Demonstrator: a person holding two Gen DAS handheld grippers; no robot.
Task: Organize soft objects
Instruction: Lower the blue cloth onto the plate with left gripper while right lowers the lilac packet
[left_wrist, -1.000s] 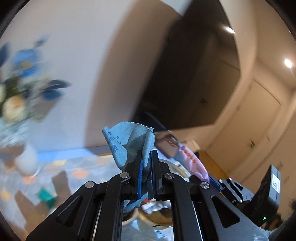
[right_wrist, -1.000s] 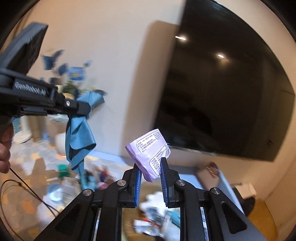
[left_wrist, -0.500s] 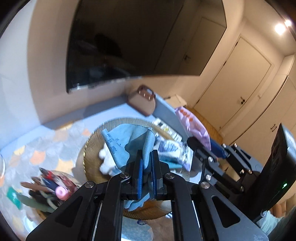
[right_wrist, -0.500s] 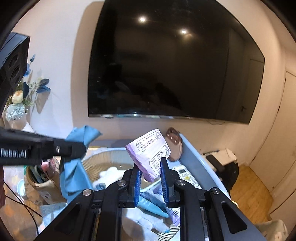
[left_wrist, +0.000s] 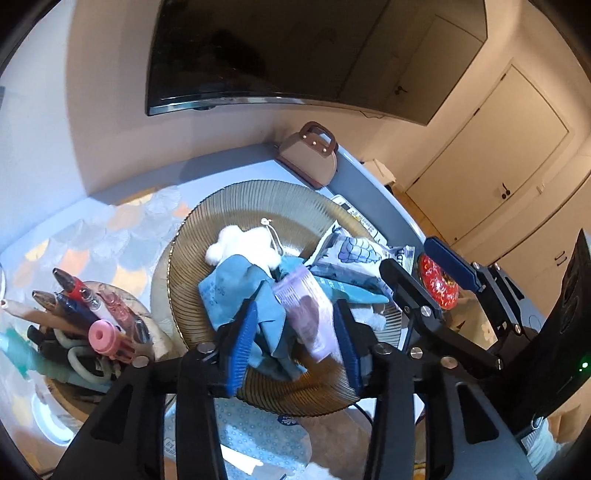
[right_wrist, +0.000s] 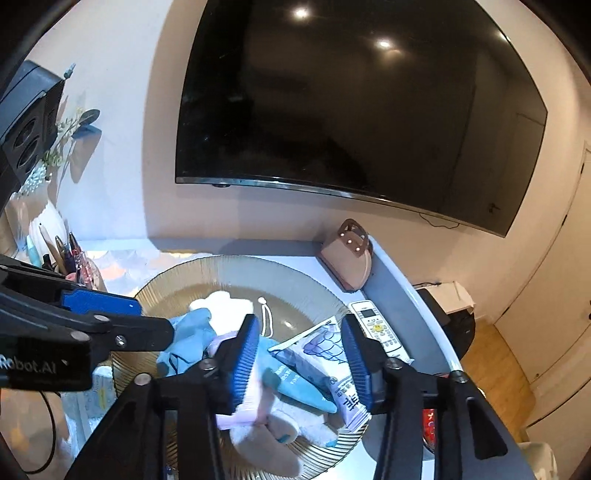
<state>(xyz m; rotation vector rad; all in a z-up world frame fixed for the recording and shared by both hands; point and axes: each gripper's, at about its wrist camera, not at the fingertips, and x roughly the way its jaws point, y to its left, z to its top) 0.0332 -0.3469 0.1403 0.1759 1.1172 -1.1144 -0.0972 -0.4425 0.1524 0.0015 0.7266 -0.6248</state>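
A round ribbed gold plate (left_wrist: 258, 199) (right_wrist: 207, 273) holds a pile of soft things. A blue cloth (left_wrist: 236, 291) (right_wrist: 184, 339) lies on it beside a purple packet (left_wrist: 306, 314) (right_wrist: 240, 406). A white fluffy toy (left_wrist: 243, 243) (right_wrist: 229, 302), teal packs (right_wrist: 295, 380) and a white pouch with grapes (left_wrist: 358, 251) (right_wrist: 325, 350) lie there too. My left gripper (left_wrist: 293, 343) is open just above the cloth and packet. My right gripper (right_wrist: 301, 362) is open above the pile; it shows at the right in the left wrist view (left_wrist: 428, 269).
A cup of pens and scissors (left_wrist: 74, 325) (right_wrist: 66, 254) stands left of the plate. A small pink handbag (left_wrist: 310, 155) (right_wrist: 347, 258) sits at the back corner, a remote (right_wrist: 373, 325) by the right edge. A red round tin (left_wrist: 437, 282) lies right. A TV (right_wrist: 351, 110) hangs on the wall.
Both grippers came down over the plate and opened. The blue cloth left the left gripper and the purple packet left the right one; both now lie on the pile.
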